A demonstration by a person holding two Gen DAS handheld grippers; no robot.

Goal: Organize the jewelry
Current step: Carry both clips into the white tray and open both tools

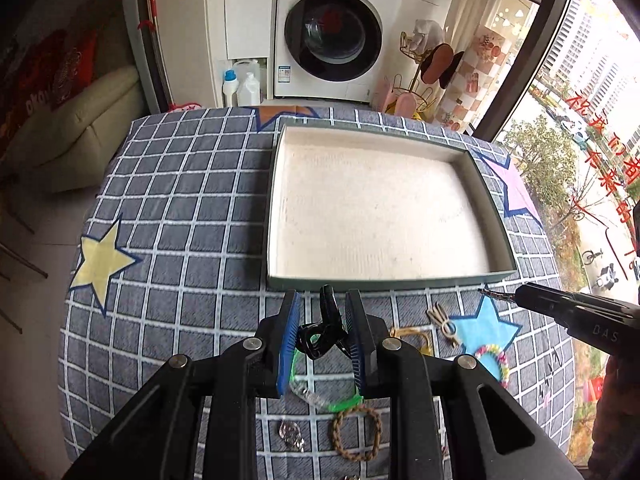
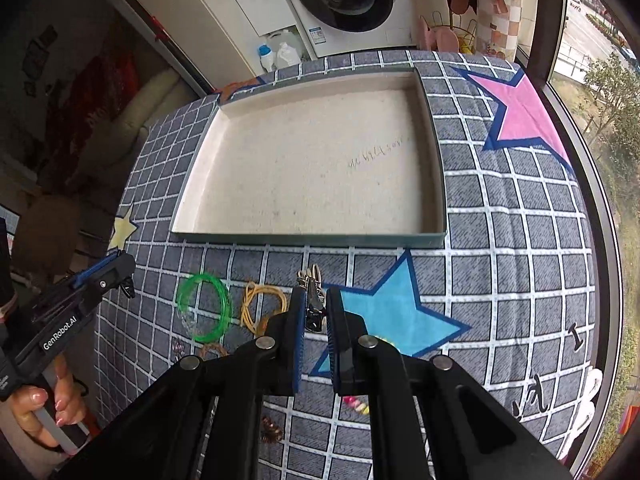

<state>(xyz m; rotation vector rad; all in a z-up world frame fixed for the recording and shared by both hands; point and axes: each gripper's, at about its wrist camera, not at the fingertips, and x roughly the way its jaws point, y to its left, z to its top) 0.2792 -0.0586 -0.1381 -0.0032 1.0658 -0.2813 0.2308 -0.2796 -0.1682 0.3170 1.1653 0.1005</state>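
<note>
A shallow empty tray (image 1: pixel 390 278) with a white floor sits on the grid-patterned cloth; it also shows in the right wrist view (image 2: pixel 308 238). My left gripper (image 1: pixel 322 300) is shut on a black hair clip (image 1: pixel 326 330), held above the cloth just short of the tray's near wall. My right gripper (image 2: pixel 314 300) is shut on a small silver metal clip (image 2: pixel 313 304), also lifted near the tray's front edge. On the cloth lie a green bangle (image 2: pixel 205 307), a yellow cord loop (image 2: pixel 262 306), a brown braided bracelet (image 1: pixel 357 432) and a pastel bead bracelet (image 1: pixel 495 358).
A cream loop trinket (image 1: pixel 442 320) lies by the light blue star (image 1: pixel 482 326). A clear crystal piece (image 1: pixel 292 434) lies near the cloth's front. A washing machine (image 1: pixel 334 30) and a shoe rack (image 1: pixel 430 76) stand beyond the table. A window runs along the right.
</note>
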